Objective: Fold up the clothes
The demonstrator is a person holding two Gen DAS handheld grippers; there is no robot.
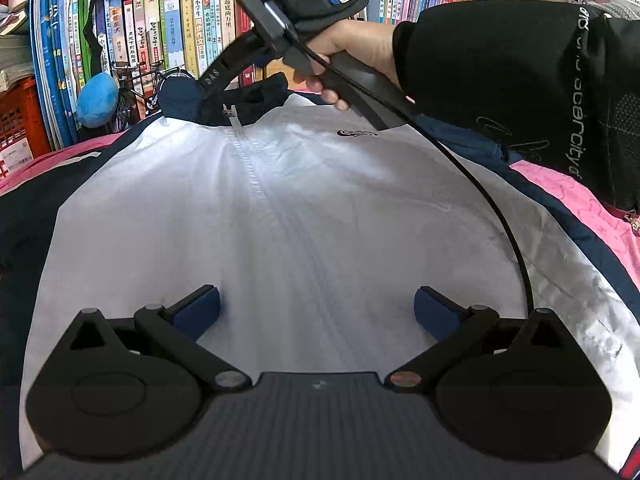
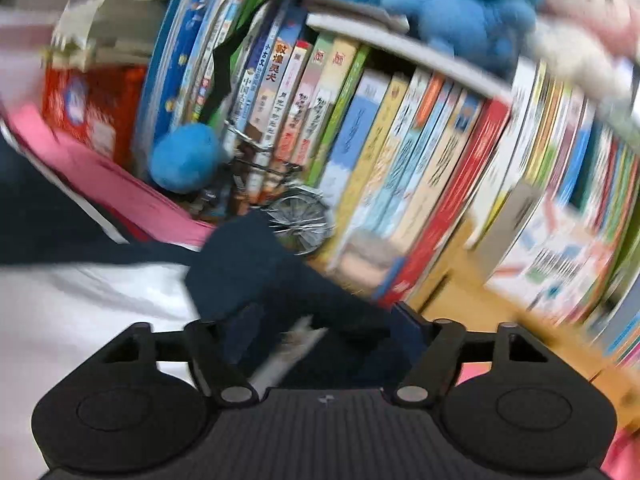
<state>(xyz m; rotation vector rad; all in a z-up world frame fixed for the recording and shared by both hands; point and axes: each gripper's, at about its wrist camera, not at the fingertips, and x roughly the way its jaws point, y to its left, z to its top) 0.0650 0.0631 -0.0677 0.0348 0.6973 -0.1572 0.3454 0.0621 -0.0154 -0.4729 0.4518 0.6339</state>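
Note:
A white jacket with navy sleeves, a navy collar and a closed zip lies flat, front up, on a pink bedspread. My left gripper hovers open over its lower front, with nothing between the blue pads. A hand in a black sleeve holds my right gripper at the collar. In the blurred right wrist view the right gripper stands open. The navy collar and the zip's pull lie between and under its fingers, and the pads do not press on them.
A bookshelf full of upright books runs along the far edge of the bed, close behind the collar. A blue plush ball, a small model bicycle and an orange crate stand at its foot. A black cable trails across the jacket's right side.

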